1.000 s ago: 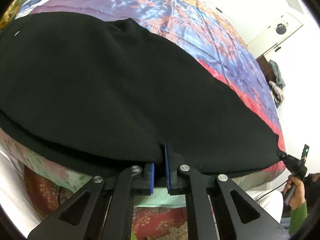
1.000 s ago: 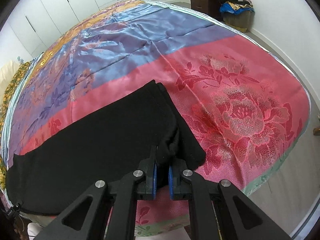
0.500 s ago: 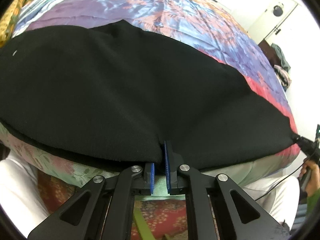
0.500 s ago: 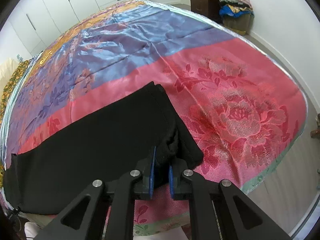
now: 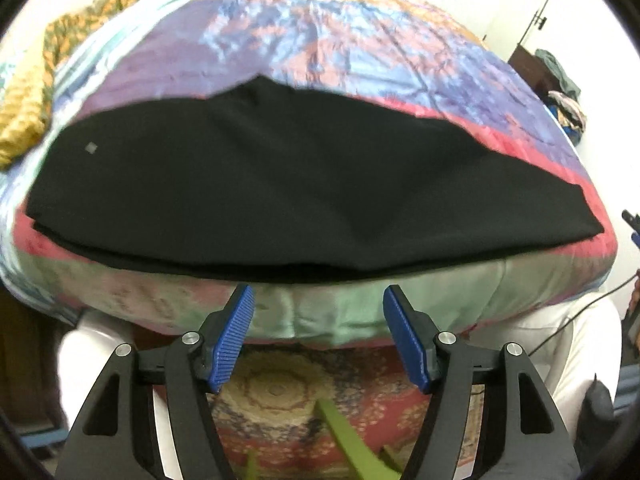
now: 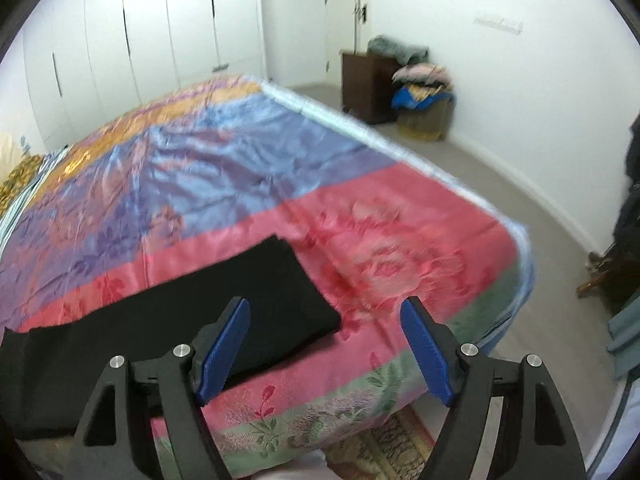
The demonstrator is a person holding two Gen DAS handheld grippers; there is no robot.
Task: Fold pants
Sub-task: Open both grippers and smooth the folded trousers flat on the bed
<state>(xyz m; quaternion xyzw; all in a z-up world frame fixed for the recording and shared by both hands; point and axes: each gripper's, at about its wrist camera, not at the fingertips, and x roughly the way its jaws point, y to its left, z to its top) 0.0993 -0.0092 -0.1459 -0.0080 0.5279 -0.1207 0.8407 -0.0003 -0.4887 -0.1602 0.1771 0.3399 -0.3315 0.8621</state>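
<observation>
At the left of the scene, the left gripper [image 5: 318,334] stood off the near edge of the bed [image 5: 360,320], its blue fingers [image 5: 234,336] spread wide with nothing between them. The black pants [image 5: 260,184] lay flat along that near edge on the patterned bedspread [image 5: 360,52], doubled lengthwise: an upper layer sat slightly back from a lower one, whose edge showed as a thin dark strip along the front. That offset suggests one leg laid over the other, a first fold judged complete.

Moving right, the leg end of the pants [image 6: 280,300] finished squarely on the pink band of the bedspread. The right gripper [image 6: 326,348] hung above the bed edge just beside that end, fingers [image 6: 424,356] likewise wide apart and holding nothing. Both tools being clear of the cloth fits a release and a fresh approach for the next fold (probably ends brought together).

Further right, against the far wall, a basket [image 6: 424,120] was heaped with mixed clothing, and more garments lay on top of the dark cabinet [image 6: 364,80]. Their exact contents could not be determined.
</observation>
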